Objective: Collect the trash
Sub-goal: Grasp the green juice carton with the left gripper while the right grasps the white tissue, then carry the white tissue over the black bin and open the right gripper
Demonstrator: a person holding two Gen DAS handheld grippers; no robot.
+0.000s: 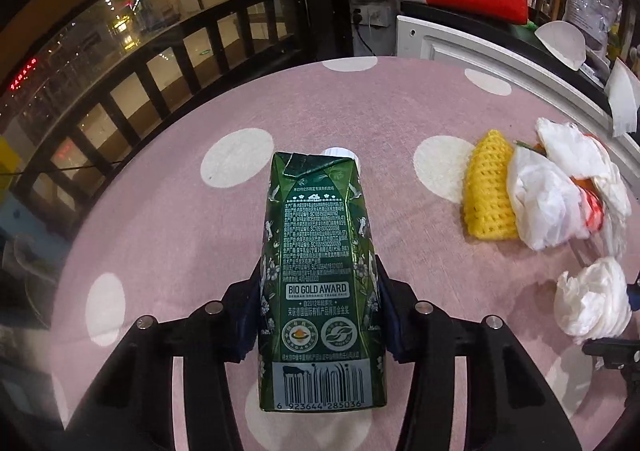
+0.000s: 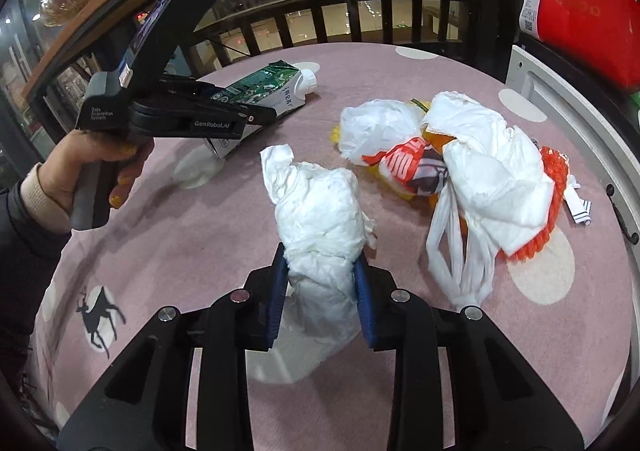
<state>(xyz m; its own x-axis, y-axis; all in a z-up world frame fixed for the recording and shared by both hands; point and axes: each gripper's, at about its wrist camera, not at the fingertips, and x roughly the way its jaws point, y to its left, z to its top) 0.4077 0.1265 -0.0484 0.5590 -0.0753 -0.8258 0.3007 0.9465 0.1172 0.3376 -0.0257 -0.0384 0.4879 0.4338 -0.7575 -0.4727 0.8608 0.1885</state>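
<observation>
Gripping the green carton (image 1: 320, 283) in your left gripper (image 1: 320, 315), its fingers clamped on the sides above the pink cloth (image 1: 180, 211), your right gripper (image 2: 322, 291) pinches a tissue wad (image 2: 324, 235) beside the trash pile (image 2: 480, 171)

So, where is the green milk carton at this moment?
The green milk carton is clamped in the left hand-held gripper over the pink tablecloth. In the right wrist view it lies far left, beyond the crumpled tissue.
</observation>
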